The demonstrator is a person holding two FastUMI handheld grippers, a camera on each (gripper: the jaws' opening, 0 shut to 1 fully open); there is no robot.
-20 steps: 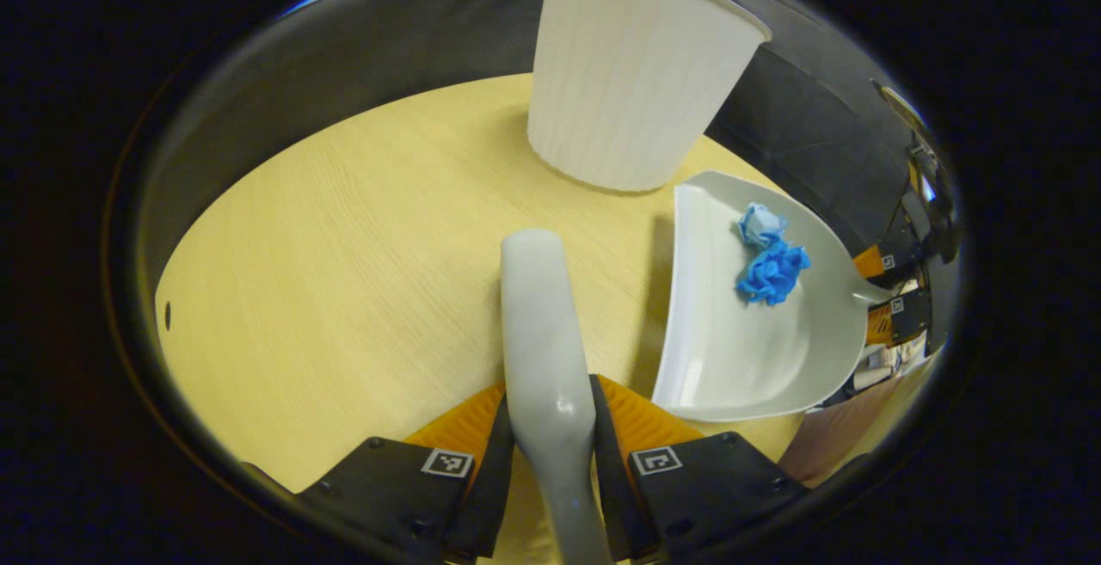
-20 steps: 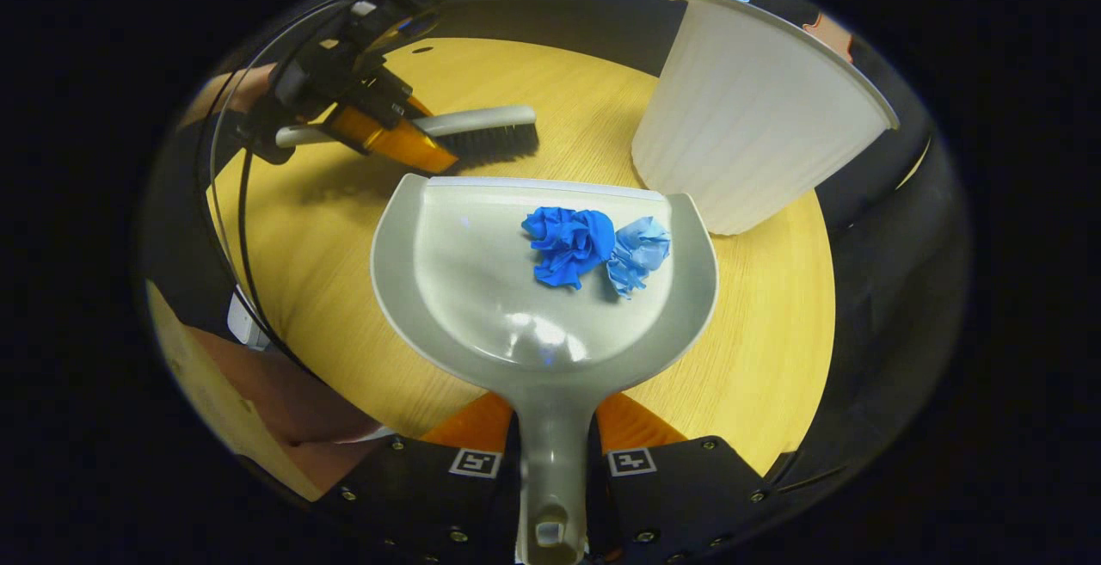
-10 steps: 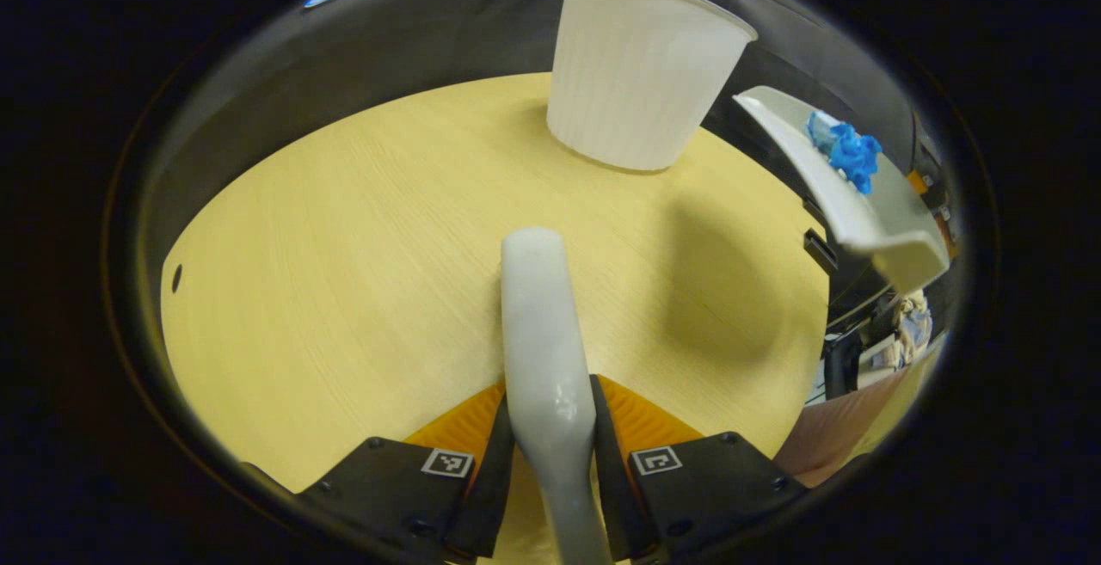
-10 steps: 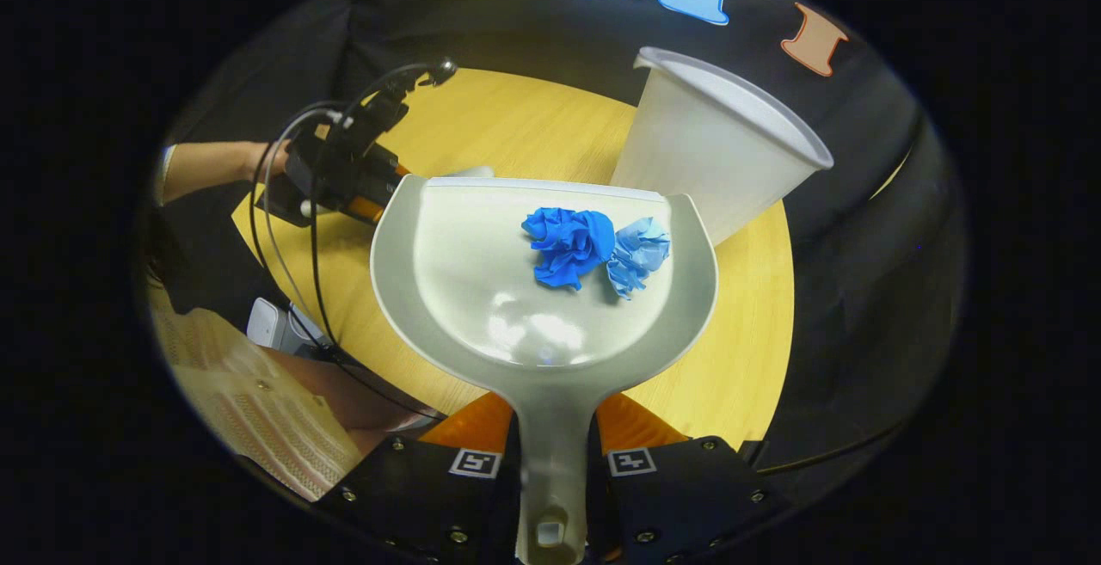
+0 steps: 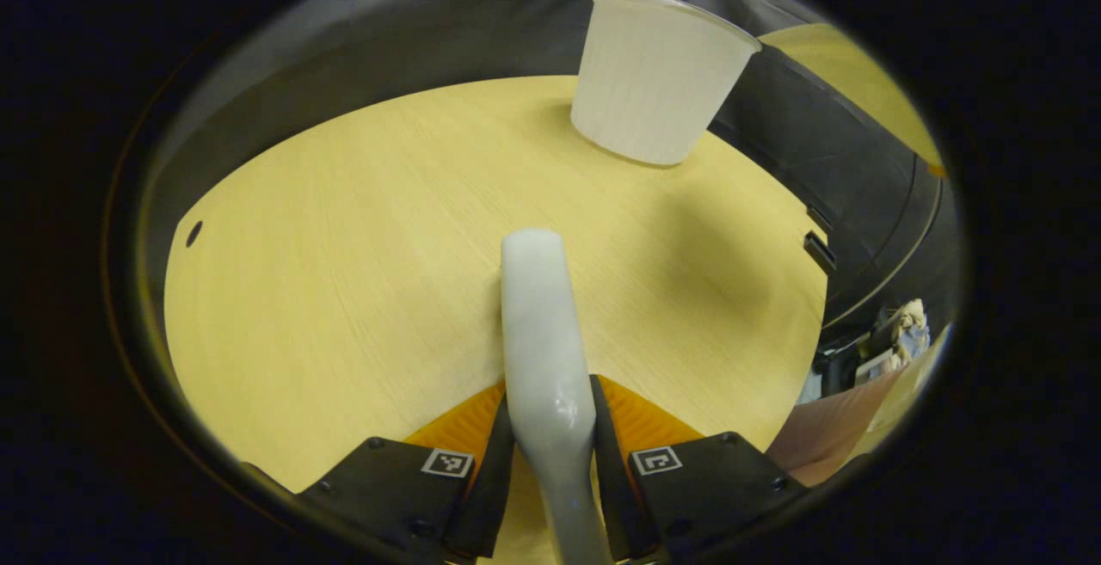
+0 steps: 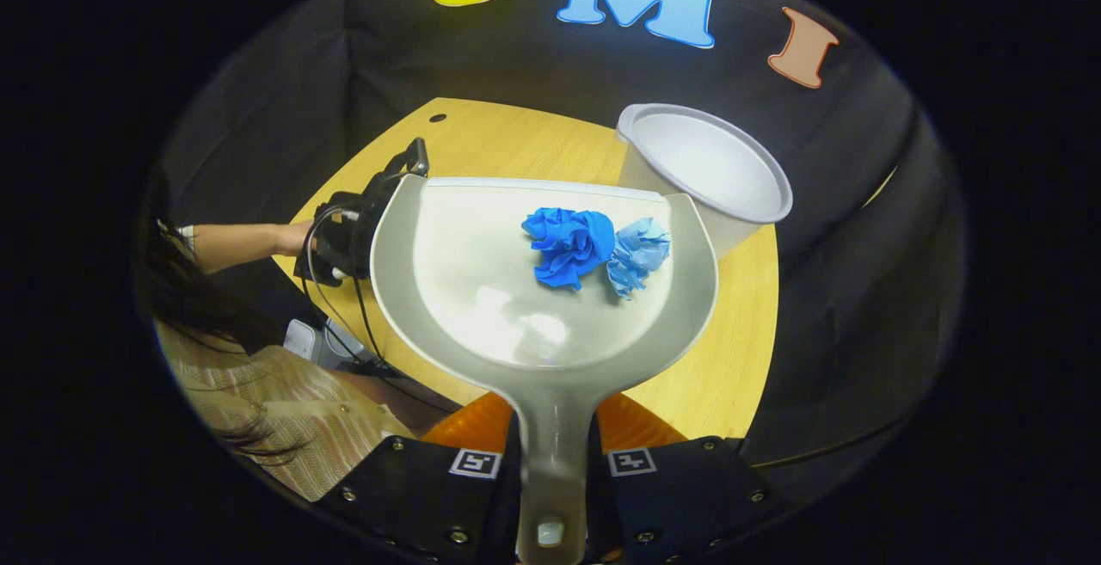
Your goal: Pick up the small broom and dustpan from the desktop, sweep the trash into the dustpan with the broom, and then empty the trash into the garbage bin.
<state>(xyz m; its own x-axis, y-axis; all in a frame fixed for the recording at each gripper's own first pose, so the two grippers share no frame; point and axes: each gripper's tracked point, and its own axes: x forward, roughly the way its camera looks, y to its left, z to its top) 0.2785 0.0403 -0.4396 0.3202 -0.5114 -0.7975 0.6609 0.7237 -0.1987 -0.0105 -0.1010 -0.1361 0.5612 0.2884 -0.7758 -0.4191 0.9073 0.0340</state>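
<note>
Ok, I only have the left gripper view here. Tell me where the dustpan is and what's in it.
Observer: The dustpan is held up above the desk, its handle clamped in the right claw.
Operator: Report the trash.
Observer: Two crumpled blue wads lie near the pan's front lip, side by side and touching.
Operator: Now give me the bin.
Observer: The right gripper view looks down into the white bin, just beyond the pan's front right corner; what shows of its inside looks empty.
Operator: And my own claw from there.
Observer: The left claw sits past the pan's left edge, partly hidden behind it, with a hand gripping it.
</note>
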